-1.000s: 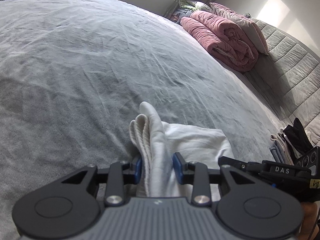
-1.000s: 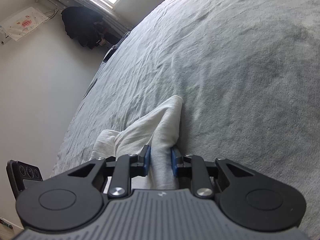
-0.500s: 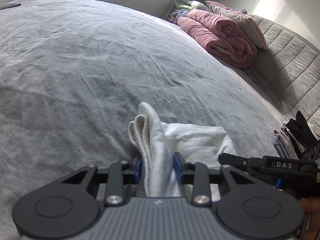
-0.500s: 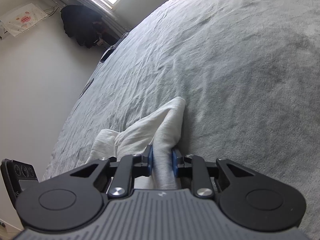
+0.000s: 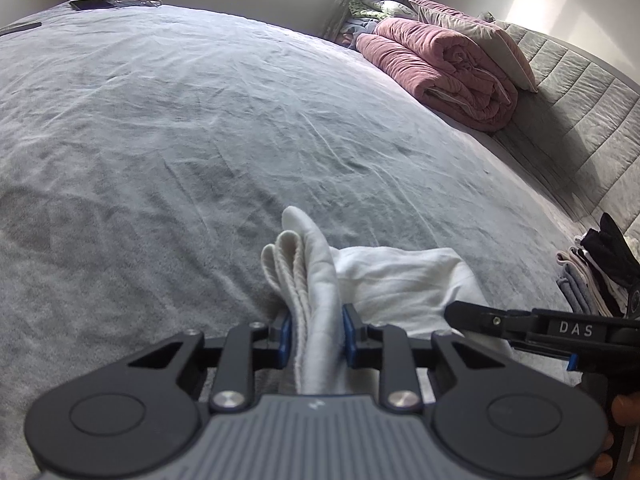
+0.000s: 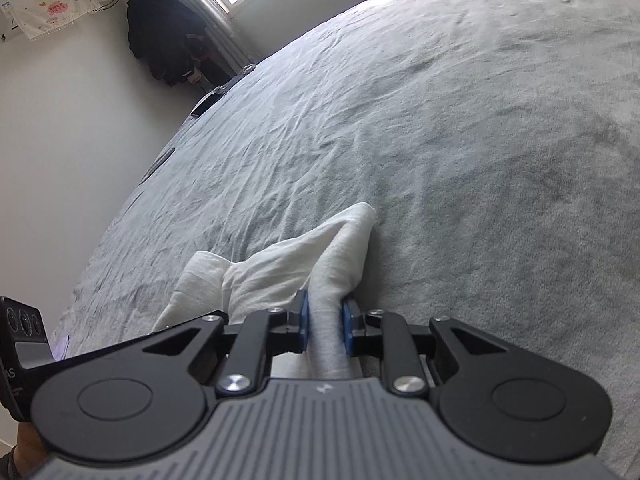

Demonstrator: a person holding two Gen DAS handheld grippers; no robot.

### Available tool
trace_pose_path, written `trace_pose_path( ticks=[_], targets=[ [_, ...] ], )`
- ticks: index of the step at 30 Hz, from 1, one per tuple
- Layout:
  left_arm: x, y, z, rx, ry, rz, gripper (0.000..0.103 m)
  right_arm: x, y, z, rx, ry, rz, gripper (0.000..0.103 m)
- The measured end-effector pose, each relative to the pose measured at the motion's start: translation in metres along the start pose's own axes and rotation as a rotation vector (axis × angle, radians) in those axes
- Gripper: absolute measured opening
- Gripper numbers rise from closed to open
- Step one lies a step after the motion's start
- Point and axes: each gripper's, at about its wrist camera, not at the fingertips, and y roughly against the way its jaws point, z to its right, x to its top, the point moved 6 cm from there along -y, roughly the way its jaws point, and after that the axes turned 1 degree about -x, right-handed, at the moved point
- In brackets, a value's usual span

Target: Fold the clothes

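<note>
The left tool (image 5: 315, 334) and right tool (image 6: 323, 320) are each pinching the white garment (image 5: 400, 280), bunched on the grey bed (image 5: 200, 140) at six o'clock; their bodies are hiding its lower edge.

A wide bed (image 5: 208, 128) under a creased grey cover carries a rolled pink quilt (image 5: 440, 68) near the headboard, folded clothes (image 5: 592, 276) (stacked at its edge), and a white garment (image 5: 400, 276).

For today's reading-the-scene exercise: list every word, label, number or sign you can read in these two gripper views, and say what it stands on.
"DAS": white letters on the black body of the right gripper, seen in the left wrist view.
"AS": cut-off letters on the left gripper's side, at the right wrist view's edge.
Wall hanging: pink print, too blurred to read.
</note>
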Motion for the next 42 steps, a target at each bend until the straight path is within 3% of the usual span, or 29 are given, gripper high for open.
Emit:
trace_pose_path(
  ticks=[18,31,42],
  targets=[
    [0.000,-0.001,-0.008,-0.051,0.072,-0.006,0.026,0.002,0.001,0.005,-0.007,-0.073,-0.011,0.022],
    [0.005,0.006,-0.004,-0.045,0.061,-0.002,0.021,0.009,0.014,-0.014,-0.024,0.033,0.041,0.018],
    [0.013,0.022,0.006,-0.045,0.035,0.047,0.019,0.012,0.025,-0.023,-0.037,0.082,0.076,0.018]
  ],
)
